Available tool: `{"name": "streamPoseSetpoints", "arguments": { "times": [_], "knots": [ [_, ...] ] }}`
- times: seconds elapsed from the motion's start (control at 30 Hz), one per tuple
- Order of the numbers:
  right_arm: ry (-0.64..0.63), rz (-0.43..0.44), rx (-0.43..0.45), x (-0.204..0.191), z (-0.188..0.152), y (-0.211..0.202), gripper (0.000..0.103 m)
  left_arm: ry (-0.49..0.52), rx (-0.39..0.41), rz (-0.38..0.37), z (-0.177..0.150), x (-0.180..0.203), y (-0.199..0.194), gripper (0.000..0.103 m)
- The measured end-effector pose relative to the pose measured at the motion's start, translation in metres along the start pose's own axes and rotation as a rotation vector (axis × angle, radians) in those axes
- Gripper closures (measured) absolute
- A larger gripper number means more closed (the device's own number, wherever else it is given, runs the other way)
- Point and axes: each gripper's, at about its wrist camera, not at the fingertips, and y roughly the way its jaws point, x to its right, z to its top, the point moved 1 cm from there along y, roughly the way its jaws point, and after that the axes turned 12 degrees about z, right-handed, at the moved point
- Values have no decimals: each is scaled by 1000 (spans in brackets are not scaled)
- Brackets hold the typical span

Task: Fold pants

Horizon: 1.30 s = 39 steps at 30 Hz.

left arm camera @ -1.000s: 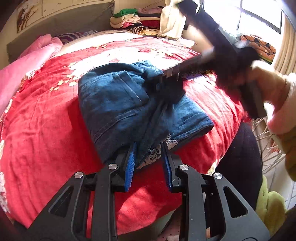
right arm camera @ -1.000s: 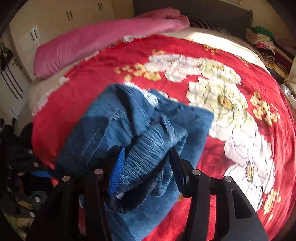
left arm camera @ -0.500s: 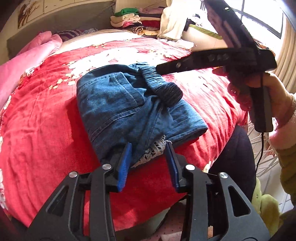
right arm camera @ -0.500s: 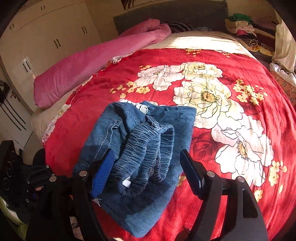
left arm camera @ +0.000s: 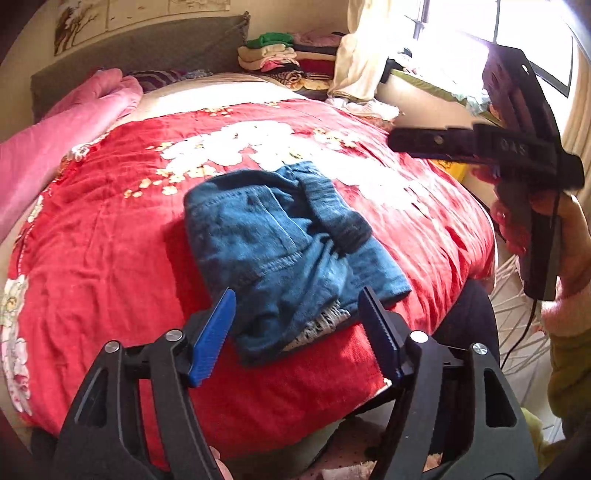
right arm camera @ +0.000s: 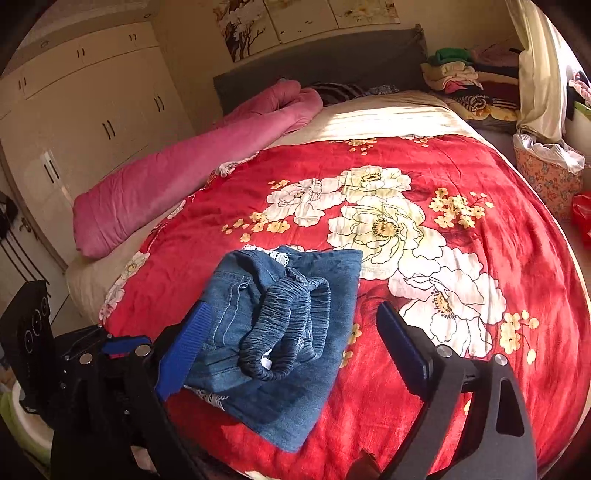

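We can read almost nothing here. The only marking is on the right gripper (left arm camera: 491,144), seen from the left wrist camera: a few pale characters on the side of its black body, up and to the right of the left tool's own fingers. They look like letters or digits, but blur keeps us from reading them for sure. The wall pictures (right arm camera: 295,22) above the headboard, far ahead of the right tool, show painted branches and no legible writing. We find no label or tag text on the pants (right arm camera: 280,325).
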Motion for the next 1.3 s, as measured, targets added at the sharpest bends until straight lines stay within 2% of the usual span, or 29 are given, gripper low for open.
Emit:
{"name": "streamPoseSetpoints", "arguments": {
  "times": [0.23, 0.63, 0.93, 1.2, 1.3],
  "knots": [
    [42, -9, 0, 8, -5, 5, 11, -50, 10, 39, 19, -18, 4, 25],
    [134, -11, -4, 32, -24, 19, 11, -77, -19, 59, 33, -28, 36, 10],
    [247, 2, -33, 54, -38, 45, 11, -146, -91, 96, 30, -44, 80, 10],
    [335, 64, -51, 67, -46, 75, 11, -244, -162, 25, 22, -58, 112, 10],
    [341, 81, -42, 68, -49, 81, 16, -260, -161, 13, 19, -59, 115, 10]
  ]
}}
